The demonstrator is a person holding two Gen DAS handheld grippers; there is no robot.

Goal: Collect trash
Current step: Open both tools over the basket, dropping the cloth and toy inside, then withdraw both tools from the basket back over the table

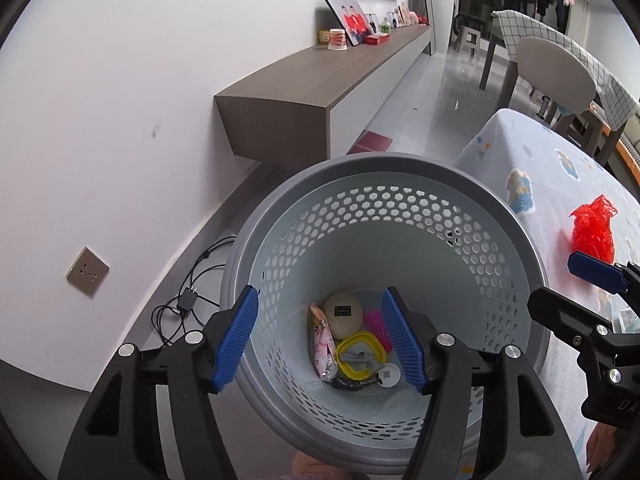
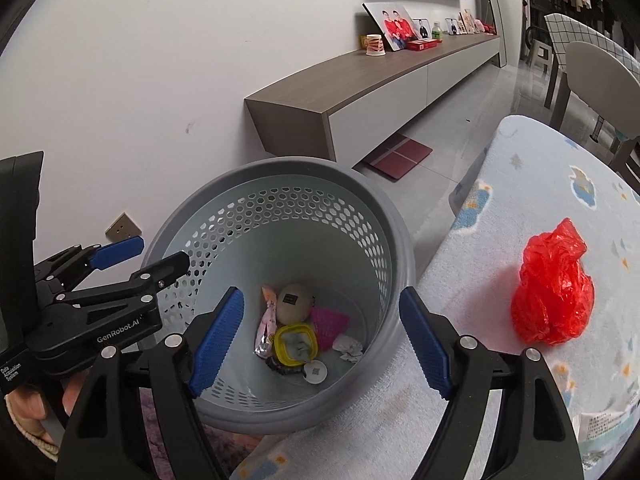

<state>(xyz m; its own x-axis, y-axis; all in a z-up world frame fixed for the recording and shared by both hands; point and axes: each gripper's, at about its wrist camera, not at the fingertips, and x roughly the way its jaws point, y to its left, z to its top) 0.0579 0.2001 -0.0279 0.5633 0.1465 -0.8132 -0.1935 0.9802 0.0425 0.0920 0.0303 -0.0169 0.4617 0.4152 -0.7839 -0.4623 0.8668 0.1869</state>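
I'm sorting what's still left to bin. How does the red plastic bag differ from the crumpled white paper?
The red plastic bag lies out on the cloth-covered table; the crumpled white paper already sits at the bottom of the grey basket.
The bag is bright red and glossy; the paper is dull white.
The bag looks clearly bulkier than the paper.
Both are scrunched-up soft trash, and neither is held by a gripper.

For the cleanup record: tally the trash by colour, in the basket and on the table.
Yellow: 1, lid
Pink: 2, wrapper, pink scrap
Beige: 1, ball
White: 2, disc, crumpled paper
Red: 1, bag on table
Total: 7
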